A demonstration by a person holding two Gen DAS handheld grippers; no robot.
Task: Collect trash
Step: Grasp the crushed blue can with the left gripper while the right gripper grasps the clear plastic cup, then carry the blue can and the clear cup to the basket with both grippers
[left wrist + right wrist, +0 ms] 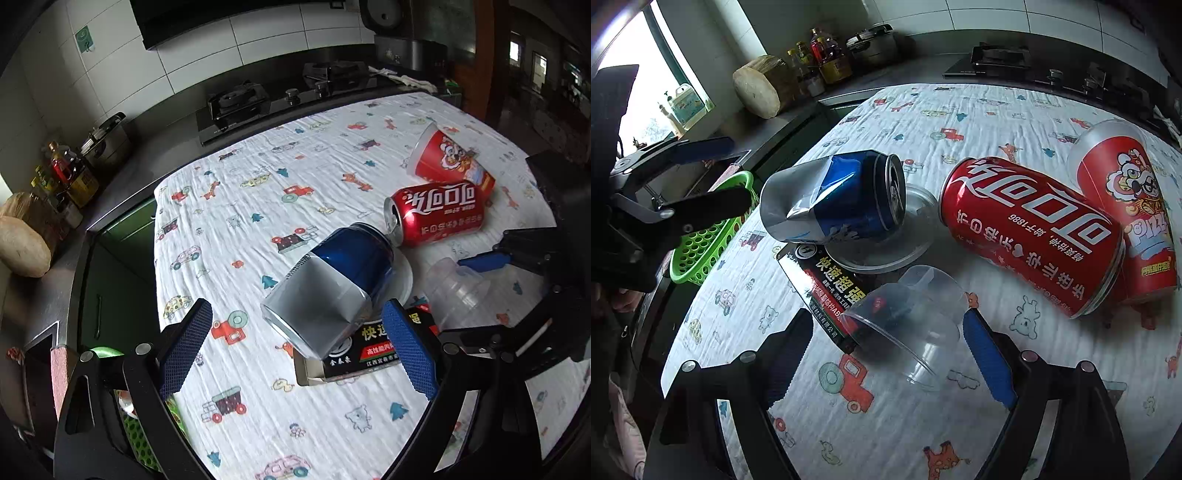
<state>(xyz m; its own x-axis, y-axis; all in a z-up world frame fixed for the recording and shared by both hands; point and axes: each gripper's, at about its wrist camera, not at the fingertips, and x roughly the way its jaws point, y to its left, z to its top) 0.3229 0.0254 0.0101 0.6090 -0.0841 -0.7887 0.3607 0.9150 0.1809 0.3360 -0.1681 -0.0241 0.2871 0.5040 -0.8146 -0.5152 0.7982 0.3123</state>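
Observation:
Trash lies on a patterned tablecloth point(258, 206). A dented blue-and-silver can point(328, 284) lies on a clear lid point(404, 277) and a black box point(365, 350). A red cola can point(439, 218) and a red snack cup point(454, 158) lie behind. A clear plastic cup point(458, 288) lies to the right. My left gripper point(295, 350) is open, its fingers on either side of the blue can's near end. My right gripper point(886, 354) is open around the clear cup point(908, 321). The blue can point(834, 199), cola can point(1030, 236), snack cup point(1126, 206) and box point(827, 284) show beyond.
A green perforated basket point(713, 236) sits off the table's left edge. A dark counter holds a gas stove point(236, 103), a pot point(107, 140), oil bottles point(70, 173) and a wooden block point(761, 85). The left gripper shows at the left of the right wrist view point(683, 181).

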